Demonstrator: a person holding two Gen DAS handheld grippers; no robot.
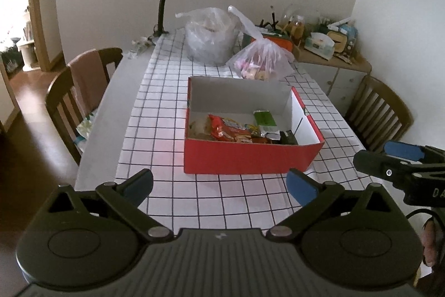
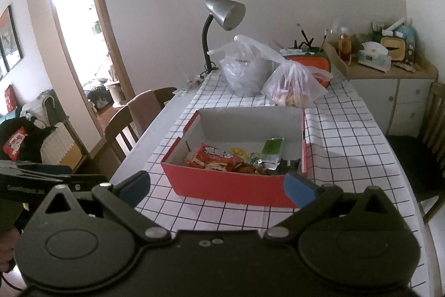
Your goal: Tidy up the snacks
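**Both claws wide, box dead ahead**

Left gripper [image 1: 219, 187] hangs spread wide, nothing between its fingers. Just ahead on the checked tablecloth [image 1: 167, 146] sits the red box [image 1: 244, 157], with a red snack packet [image 1: 230, 130] and green packet [image 1: 265, 120] inside. Beyond it, the snack bag [image 1: 261, 60]. Right gripper [image 2: 218, 187], equally wide and empty, faces the box's near wall.
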